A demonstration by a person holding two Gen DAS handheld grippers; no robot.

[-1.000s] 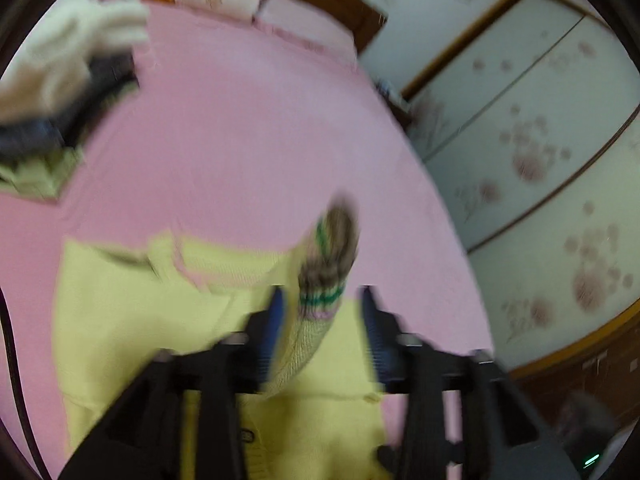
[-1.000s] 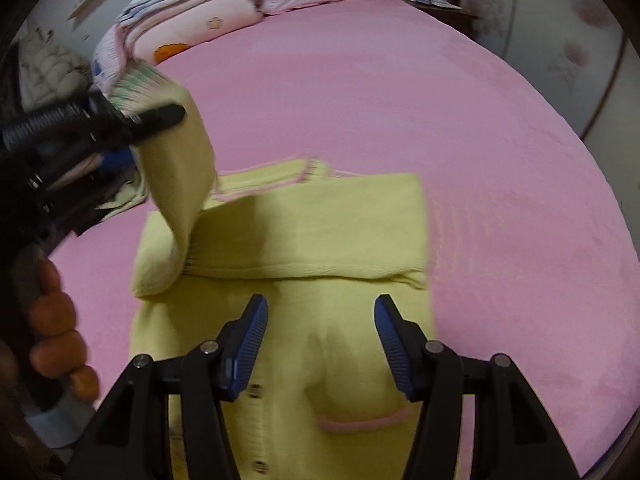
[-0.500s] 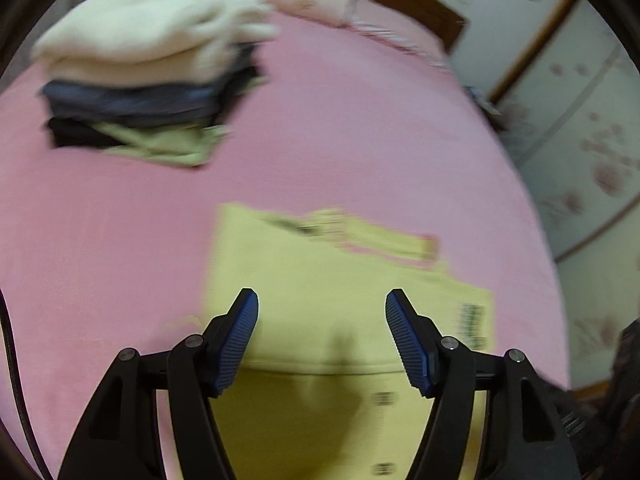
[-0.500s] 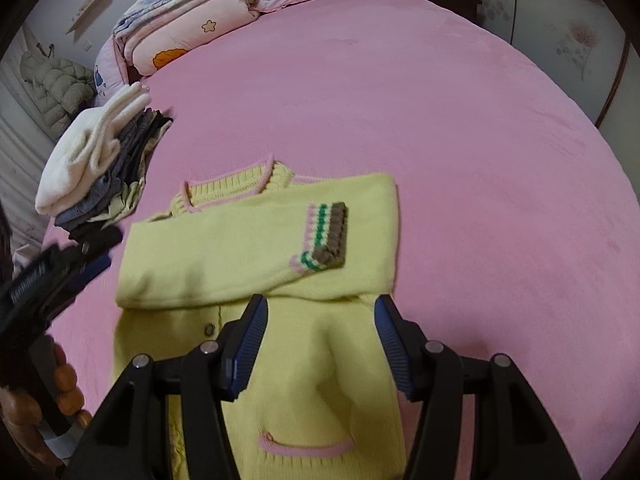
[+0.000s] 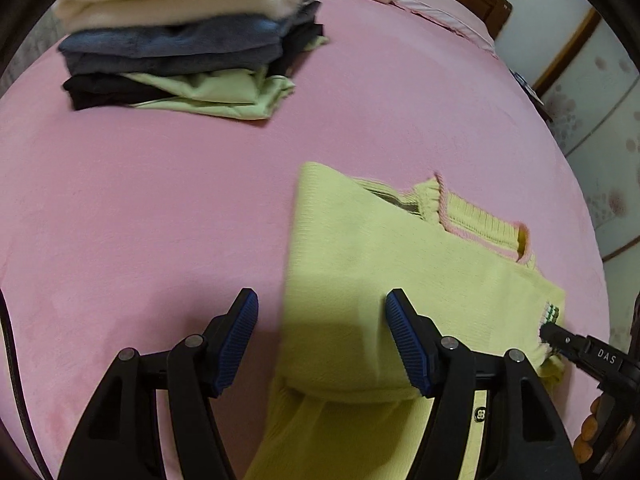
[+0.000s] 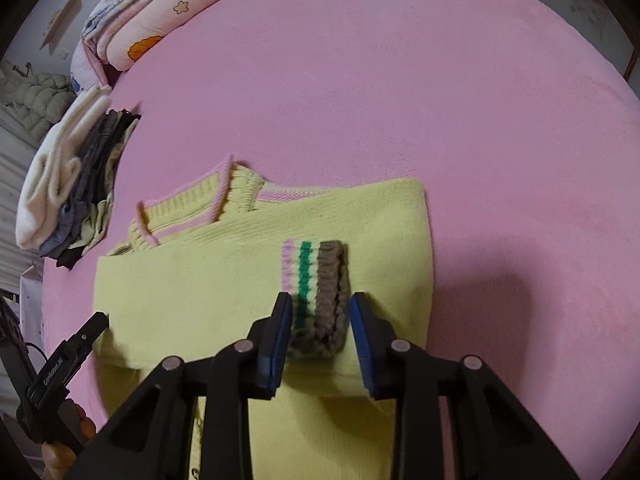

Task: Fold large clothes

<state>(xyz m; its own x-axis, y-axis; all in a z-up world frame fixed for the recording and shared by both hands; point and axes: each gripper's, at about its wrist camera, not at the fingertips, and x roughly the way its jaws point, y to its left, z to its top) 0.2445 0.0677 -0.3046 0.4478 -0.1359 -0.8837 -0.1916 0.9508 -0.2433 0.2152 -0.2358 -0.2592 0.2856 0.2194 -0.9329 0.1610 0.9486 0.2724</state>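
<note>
A yellow knit cardigan (image 5: pixel 384 272) with pink trim lies flat on the pink bed (image 5: pixel 140 208), both sleeves folded across its chest. My left gripper (image 5: pixel 322 338) is open and empty, low over the cardigan's left edge. My right gripper (image 6: pixel 318 326) has its jaws around the striped sleeve cuff (image 6: pixel 316 280), narrowed but with a small gap on the right side. The cardigan also shows in the right wrist view (image 6: pixel 224 272). The right gripper's tip shows in the left wrist view (image 5: pixel 560 336) at the cuff.
A stack of folded clothes (image 5: pixel 184 40) sits on the bed at the far left, also in the right wrist view (image 6: pixel 68 184). Folded bedding (image 6: pixel 152 20) lies at the head of the bed. A wardrobe (image 5: pixel 600 92) stands on the right.
My left gripper let go of the sleeve after laying it across the chest and swung left over the cardigan's edge. My right gripper moved forward and narrowed around the striped cuff.
</note>
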